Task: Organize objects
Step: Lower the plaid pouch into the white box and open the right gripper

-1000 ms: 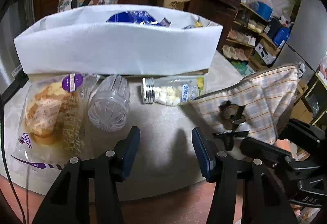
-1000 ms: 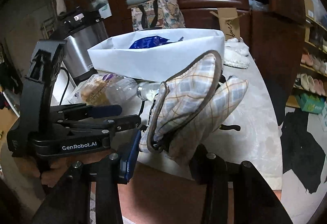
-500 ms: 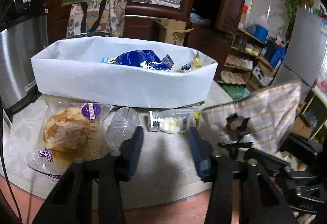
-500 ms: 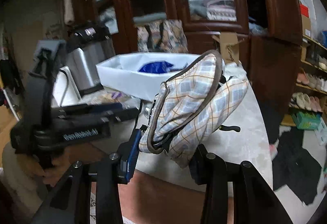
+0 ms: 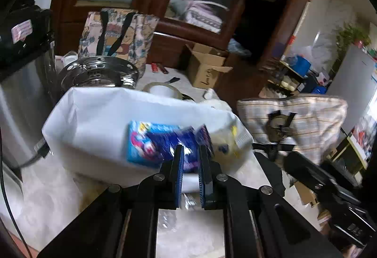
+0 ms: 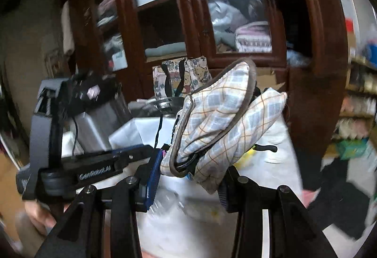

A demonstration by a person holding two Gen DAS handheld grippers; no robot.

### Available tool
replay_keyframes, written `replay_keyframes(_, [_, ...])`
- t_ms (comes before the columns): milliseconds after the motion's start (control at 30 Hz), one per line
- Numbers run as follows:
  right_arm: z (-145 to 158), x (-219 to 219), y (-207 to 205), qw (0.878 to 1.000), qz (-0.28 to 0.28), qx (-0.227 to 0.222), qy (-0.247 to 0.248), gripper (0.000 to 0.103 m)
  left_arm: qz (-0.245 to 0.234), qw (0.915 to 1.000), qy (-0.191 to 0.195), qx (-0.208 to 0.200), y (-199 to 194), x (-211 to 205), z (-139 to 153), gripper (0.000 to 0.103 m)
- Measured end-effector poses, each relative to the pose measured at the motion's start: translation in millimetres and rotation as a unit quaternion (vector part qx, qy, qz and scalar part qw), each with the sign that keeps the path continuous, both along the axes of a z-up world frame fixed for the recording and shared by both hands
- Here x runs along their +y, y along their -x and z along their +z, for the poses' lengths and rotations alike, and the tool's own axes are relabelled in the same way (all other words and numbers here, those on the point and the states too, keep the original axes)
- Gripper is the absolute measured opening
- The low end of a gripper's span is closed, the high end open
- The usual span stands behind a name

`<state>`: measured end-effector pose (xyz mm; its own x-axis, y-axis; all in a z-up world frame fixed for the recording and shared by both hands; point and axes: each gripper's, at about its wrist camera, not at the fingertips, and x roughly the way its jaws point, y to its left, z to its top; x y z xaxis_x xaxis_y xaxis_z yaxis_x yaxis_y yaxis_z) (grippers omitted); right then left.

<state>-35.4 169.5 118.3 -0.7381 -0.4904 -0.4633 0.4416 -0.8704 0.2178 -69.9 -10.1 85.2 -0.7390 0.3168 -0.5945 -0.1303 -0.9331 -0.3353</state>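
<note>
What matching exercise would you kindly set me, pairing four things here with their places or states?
Things:
1. plaid pouch
2. blue packet
3. cardboard box
4. cartoon tote bag

Places or states:
A. behind the steel pot
B. flaps open
C. held in the right gripper
D. inside the white bin

Pairs: 1-C, 2-D, 3-B, 4-A.

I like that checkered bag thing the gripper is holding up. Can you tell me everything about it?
The plaid pouch looks like soft quilted cloth, pale with blue and tan checks and a brown-grey trimmed edge. It sags in folds, lifted off the table, pinched at its lower end in the right gripper. In the left wrist view, a dark clasp-like piece shows on its front.
</note>
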Motion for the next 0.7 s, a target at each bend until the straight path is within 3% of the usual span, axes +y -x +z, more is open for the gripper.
replay_keyframes(133, [-6.5, -5.1, 55.7, 0.991, 0.016, -0.084, 0.099, 0.040, 0.030, 0.9995, 0.005, -0.005, 25.0, -21.1, 8.0, 0.010])
replay_keyframes(233, [-23.6, -3.4, 91.8, 0.972, 0.014, -0.154, 0.175, 0.040, 0.047, 0.9988, -0.007, -0.013, 39.2, -29.8, 2.0, 0.010])
replay_keyframes(300, [-37.6, 0.9, 111.7, 0.958, 0.002, -0.189, 0.217, 0.040, 0.032, 0.9990, -0.030, -0.012, 45.7, -28.1, -5.6, 0.010])
replay_keyframes(367, [-50.8, 2.8, 125.9, 0.945, 0.005, -0.214, 0.250, 0.040, 0.019, 0.9991, -0.037, -0.010, 46.4, -22.5, -12.7, 0.010])
replay_keyframes(533, [-73.4, 12.0, 139.0, 0.920, 0.005, -0.257, 0.297, 0.043, 0.038, 0.9991, -0.008, -0.019, 52.7, -13.8, -26.6, 0.010])
replay_keyframes(633, [-83.3, 15.5, 142.2, 0.902, 0.014, -0.284, 0.325, 0.043, 0.041, 0.9987, -0.018, -0.022, 51.7, -17.7, -31.1, 0.010])
replay_keyframes(700, [-83.9, 21.2, 139.4, 0.892, 0.019, -0.290, 0.347, 0.048, 0.046, 0.9987, -0.015, -0.017, 48.4, -19.5, -30.5, 0.010])
